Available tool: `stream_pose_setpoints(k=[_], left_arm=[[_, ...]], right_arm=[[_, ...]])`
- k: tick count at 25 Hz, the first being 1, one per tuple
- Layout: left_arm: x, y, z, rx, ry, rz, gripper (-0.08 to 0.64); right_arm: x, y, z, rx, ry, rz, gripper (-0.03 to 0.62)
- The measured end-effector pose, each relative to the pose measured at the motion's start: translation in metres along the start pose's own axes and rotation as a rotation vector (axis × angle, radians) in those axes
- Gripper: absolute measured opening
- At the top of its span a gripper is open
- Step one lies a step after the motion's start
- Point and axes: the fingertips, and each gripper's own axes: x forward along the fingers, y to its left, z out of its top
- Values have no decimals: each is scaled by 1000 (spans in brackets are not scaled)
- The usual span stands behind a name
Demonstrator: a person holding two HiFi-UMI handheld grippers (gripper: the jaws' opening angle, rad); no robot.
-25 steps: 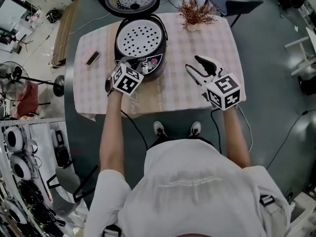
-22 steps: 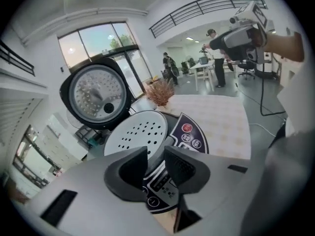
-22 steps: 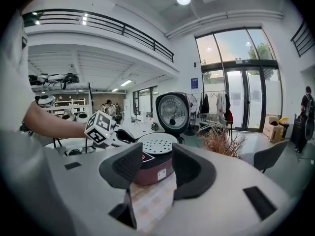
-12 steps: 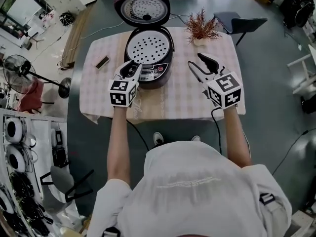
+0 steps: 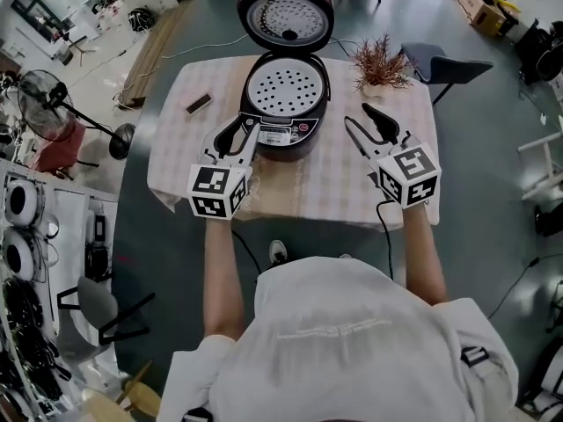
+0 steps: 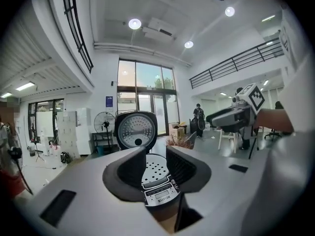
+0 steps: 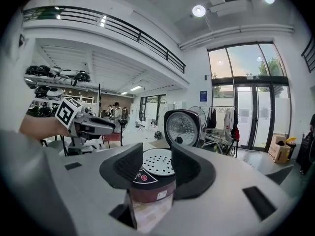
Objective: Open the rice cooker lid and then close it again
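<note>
Head view: left tool, just opened, empty, masks cooker edge; right tool open.

The cooker stands on the tabletop, just ahead of the left gripper and slightly to the right of its jaws, which have just been opening. It lies beyond their tips, not between them. From the right gripper it lies ahead and to the left of the jaws, apart from them. Its lid stands raised behind it, on the side away from both jaws. A plant sits ahead of the right jaws, right of the cooker. A small bar lies ahead and left of the left jaws. On the floor, a fan stands far left of the left jaws, and a chair stands beyond the plant.
</note>
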Motion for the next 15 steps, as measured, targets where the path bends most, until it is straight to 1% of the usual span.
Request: stream_pose_setpoints(k=[3,8,15], left_arm=[[-6,4,-9,-16,4,15,143],[-6,19,-14,-14,9,20,143],[-6,38,-19,7,13,-26,143]], right_arm=[[7,4,0,3,-1,12,196],[17,6,2,-11,5,10,196],[32,13,10,-46,27,-31,196]])
